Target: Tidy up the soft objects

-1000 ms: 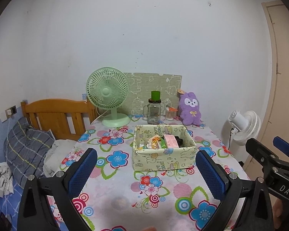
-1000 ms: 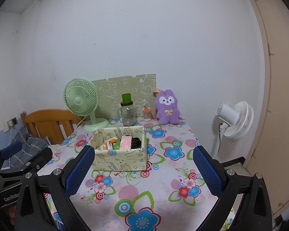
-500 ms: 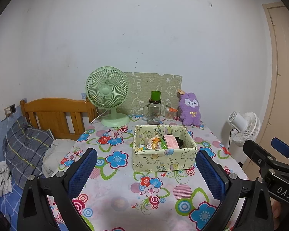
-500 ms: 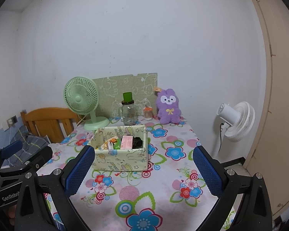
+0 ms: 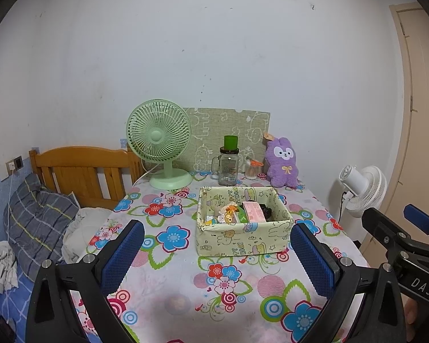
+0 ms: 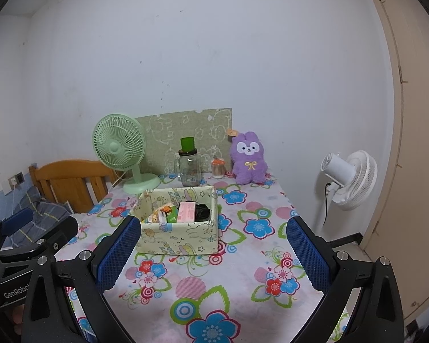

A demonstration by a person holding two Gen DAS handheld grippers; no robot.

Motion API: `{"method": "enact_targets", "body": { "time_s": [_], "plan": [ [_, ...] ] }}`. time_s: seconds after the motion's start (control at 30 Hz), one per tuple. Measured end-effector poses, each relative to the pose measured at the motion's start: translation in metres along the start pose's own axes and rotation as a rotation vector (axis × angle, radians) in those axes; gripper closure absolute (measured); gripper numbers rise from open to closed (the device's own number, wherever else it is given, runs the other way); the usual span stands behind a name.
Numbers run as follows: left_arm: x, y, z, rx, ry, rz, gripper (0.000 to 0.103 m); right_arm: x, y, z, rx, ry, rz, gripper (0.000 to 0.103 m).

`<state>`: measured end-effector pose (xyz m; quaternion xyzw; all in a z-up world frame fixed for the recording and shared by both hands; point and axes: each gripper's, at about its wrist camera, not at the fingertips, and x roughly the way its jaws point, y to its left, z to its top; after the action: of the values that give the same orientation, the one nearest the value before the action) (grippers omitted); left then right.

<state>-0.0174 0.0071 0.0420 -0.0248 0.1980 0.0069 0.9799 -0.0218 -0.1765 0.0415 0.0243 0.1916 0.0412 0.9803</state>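
Observation:
A purple plush rabbit (image 5: pixel 281 163) sits upright at the table's back right, against the wall; it also shows in the right wrist view (image 6: pixel 248 158). A cream printed fabric box (image 5: pixel 243 240) stands mid-table, holding small packets and a pink pack; it shows in the right wrist view too (image 6: pixel 177 237). My left gripper (image 5: pixel 217 251) is open and empty, held above the table's near edge in front of the box. My right gripper (image 6: pixel 213 253) is open and empty, to the right of the left one (image 6: pixel 23 243).
A green desk fan (image 5: pixel 160 143), a glass jar with a green cup on it (image 5: pixel 228 165) and a small jar (image 5: pixel 253 168) line the back. A white floor fan (image 5: pixel 363 191) stands right of the table. A bed with a wooden headboard (image 5: pixel 80 168) lies left.
Both grippers have pulled back and risen slightly, so the table and box look a little farther off. Nothing on the table has moved.

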Motion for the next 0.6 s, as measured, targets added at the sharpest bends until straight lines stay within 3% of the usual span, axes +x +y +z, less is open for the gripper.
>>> {"method": "enact_targets", "body": {
  "time_s": [0.6],
  "plan": [
    [0.0037,-0.0018,-0.0022,0.005,0.013,0.001,0.0,-0.0019,0.0011,0.0003,-0.004,0.008,-0.002,0.0]
  ]
}}
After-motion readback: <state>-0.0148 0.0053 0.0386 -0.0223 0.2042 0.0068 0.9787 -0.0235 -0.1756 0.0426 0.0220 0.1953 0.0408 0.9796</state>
